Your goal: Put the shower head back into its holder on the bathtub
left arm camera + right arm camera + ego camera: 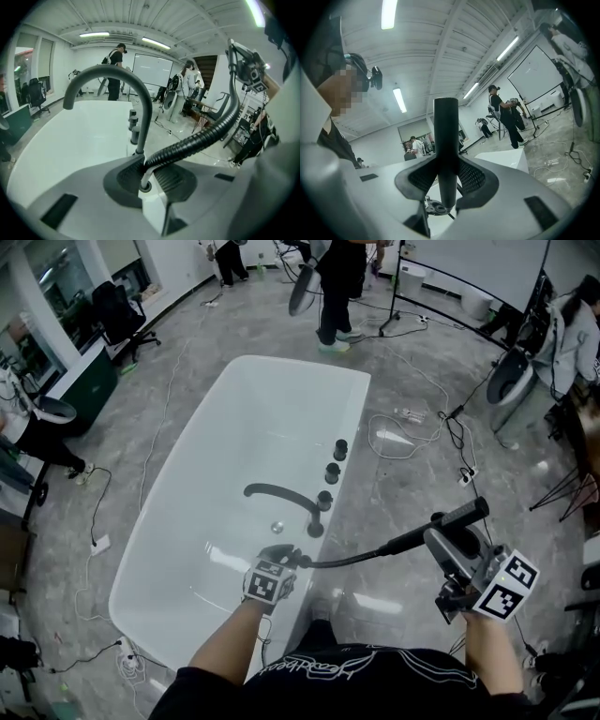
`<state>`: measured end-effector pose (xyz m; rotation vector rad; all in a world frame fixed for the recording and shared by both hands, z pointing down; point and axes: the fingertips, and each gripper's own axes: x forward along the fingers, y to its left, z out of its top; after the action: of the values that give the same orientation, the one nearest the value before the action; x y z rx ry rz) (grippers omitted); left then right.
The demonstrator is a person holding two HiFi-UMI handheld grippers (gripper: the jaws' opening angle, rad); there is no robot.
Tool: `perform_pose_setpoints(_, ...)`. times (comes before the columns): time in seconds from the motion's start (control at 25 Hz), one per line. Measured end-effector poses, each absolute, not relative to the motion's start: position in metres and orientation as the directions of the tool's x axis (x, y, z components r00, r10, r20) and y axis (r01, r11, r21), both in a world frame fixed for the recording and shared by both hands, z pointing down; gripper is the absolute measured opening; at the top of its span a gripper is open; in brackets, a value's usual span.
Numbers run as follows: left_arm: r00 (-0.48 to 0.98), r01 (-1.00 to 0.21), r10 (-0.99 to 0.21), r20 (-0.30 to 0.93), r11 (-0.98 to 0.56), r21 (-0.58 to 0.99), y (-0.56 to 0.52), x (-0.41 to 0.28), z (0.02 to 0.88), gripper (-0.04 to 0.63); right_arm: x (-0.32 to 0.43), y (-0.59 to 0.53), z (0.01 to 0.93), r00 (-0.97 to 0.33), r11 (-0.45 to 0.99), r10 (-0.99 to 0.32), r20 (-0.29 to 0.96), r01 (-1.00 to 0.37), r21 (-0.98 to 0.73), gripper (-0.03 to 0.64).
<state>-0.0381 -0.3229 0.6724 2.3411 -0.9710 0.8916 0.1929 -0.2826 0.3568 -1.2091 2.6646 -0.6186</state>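
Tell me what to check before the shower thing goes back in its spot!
1. Right gripper shut on the shower head: ok.
2. Left gripper shut on the hose: ok.
3. Shower head above the bathtub rim: not ok, it is out to the side, over the floor.
4. Which of the round fittings on the rim is the holder: cannot tell.
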Motion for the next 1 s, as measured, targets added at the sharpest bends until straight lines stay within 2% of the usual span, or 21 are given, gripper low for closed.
perform_pose_setpoints(0.44, 0.560, -0.674, -0.329, 0.761, -0.714, 0.187, -0.293, -0.016, 0.712, 0.066, 0.177, -0.283, 0.339, -0.709, 0.669, -0.700, -0.089, -0.607, -0.428, 0.138)
perform_pose_setpoints(0.72, 0.539, -0.647, -0.267, 0.799, -0.739, 0.189, -0.264, -0.019, 0.730, 0.138, 0.148, -0.278, 0.348, -0.755, 0.707, -0.654, -0.043, -0.591, -0.388, 0.138)
perform_pose_setpoints(1.0, 0.596, -0.661, -0.317, 0.738, -0.716, 0.226, -0.255, -0.027, 0.703, 0.140, 0.121, -0.282, 0.378, -0.781, 0.713, -0.625, 0.015, -0.578, -0.397, 0.138)
